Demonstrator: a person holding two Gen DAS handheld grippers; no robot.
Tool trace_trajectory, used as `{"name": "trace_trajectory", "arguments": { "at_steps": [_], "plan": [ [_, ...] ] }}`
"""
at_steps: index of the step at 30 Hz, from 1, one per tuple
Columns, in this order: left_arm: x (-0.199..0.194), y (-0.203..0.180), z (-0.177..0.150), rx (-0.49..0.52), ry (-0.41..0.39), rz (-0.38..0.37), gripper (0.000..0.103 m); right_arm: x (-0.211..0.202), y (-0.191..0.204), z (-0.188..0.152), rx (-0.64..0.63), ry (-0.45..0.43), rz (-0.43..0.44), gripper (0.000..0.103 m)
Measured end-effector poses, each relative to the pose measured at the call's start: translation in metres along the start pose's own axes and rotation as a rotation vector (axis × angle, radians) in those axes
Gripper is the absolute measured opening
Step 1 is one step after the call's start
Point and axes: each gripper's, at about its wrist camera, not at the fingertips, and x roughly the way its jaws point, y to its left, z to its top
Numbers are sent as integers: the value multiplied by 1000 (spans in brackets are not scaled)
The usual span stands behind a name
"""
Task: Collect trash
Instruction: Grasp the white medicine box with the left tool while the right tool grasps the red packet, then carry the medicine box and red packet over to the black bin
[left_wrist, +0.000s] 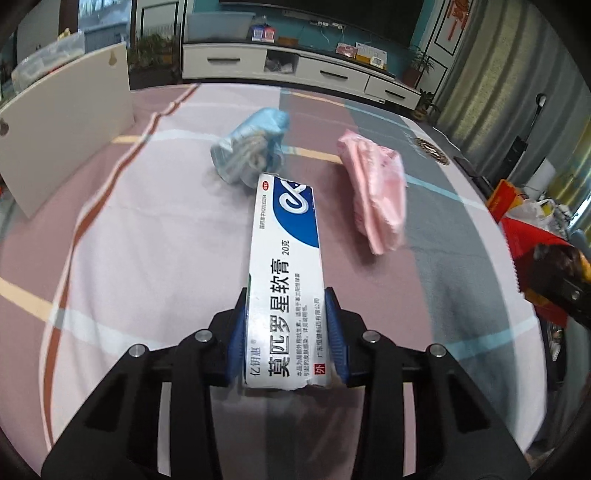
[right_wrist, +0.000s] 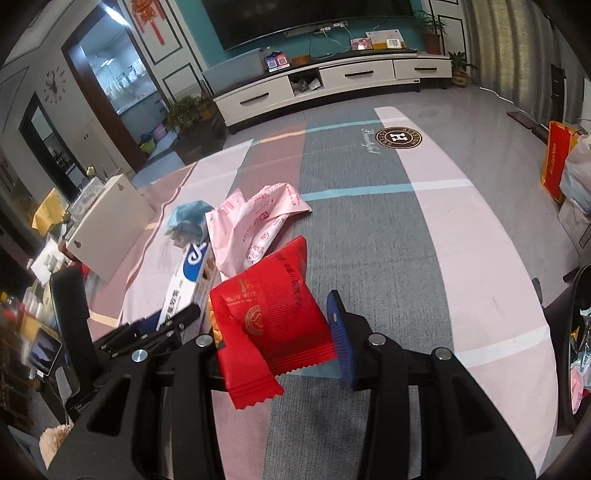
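Rug (left_wrist: 155, 236) on the floor, pink/grey/white blocks w/ thin blue + yellow stripes, carries everything; round logo (right_wrist: 398, 137) sits toward its far edge. White board (left_wrist: 62, 125) stands upright along rug's left edge.

Pink plastic bag (left_wrist: 373, 192), crumpled, lies on rug right of centre, toward the far edge. In right wrist view the same bag (right_wrist: 251, 221) spreads flat, printed w/ red marks. Blue crumpled bag (left_wrist: 251, 147) lies just left of the pink one, apart from it, near rug's middle.

Left gripper (left_wrist: 284, 299): jaws clamped on the near end of a white/blue ointment box (left_wrist: 286, 266), box pointing fwd, held above the rug; its far end overlaps the blue bag in view, contact can't tell. Near end of box looks torn.

Right gripper (right_wrist: 273, 314): red snack wrapper (right_wrist: 273, 314) sits between the jaws, raised over the rug's grey band. Right blue pad is clear of the wrapper's edge w/ a gap showing; left pad hidden behind wrapper, so grip can't tell.
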Motion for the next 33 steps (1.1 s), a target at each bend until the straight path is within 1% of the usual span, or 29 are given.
{"name": "trace_trajectory", "arguments": {
  "at_steps": [6, 12, 17, 22, 26, 33],
  "plan": [
    [-29, -8, -4, -22, -18, -44, 39, -9, -2, 0, 3, -19, -1, 41],
    [-73, -6, 3, -77, -85, -88, 39, -22, -4, 2, 4, -48, 5, 42],
    [-107, -9, 5, -74, -156, -104, 39, -38, -5, 4, 4, -90, 6, 42],
    [-131, -18, 2, -47, -198, -136, 39, -52, -4, 5, -2, -127, 13, 42],
    [-149, -28, -2, -18, -218, -188, 40, -61, -3, 6, -9, -150, 13, 42],
    [-171, -47, -9, 56, -281, -202, 40, -74, -5, 6, -7, -184, 13, 42]
  ]
}}
